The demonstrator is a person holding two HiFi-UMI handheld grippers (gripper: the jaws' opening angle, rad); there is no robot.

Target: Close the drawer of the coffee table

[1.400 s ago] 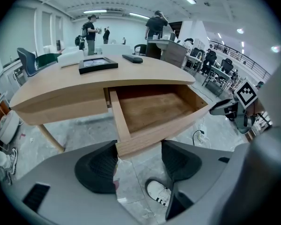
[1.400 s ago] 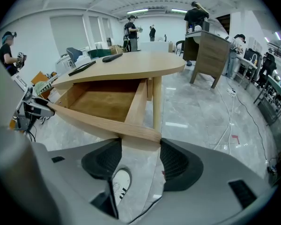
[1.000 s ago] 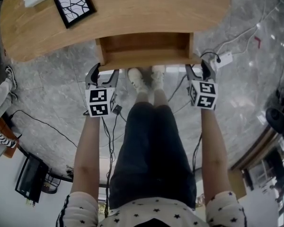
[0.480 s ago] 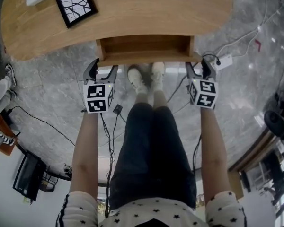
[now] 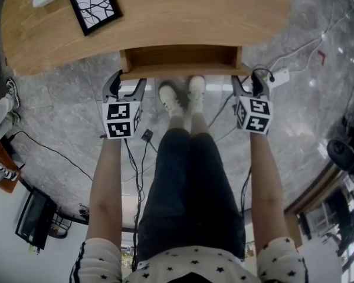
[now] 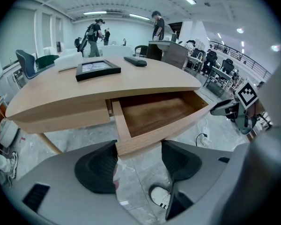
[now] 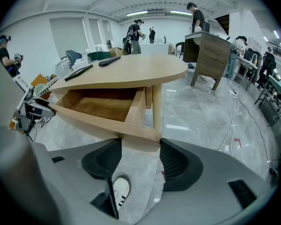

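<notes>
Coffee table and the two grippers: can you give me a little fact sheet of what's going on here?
Drawer: pulled out of the coffee table, nothing visible inside
Left gripper: open, at the drawer front's left corner
Right gripper: open, at the drawer front's right corner
On the table top: picture frame, dark remote
Floor: grey stone, cables, person's white shoes
</notes>
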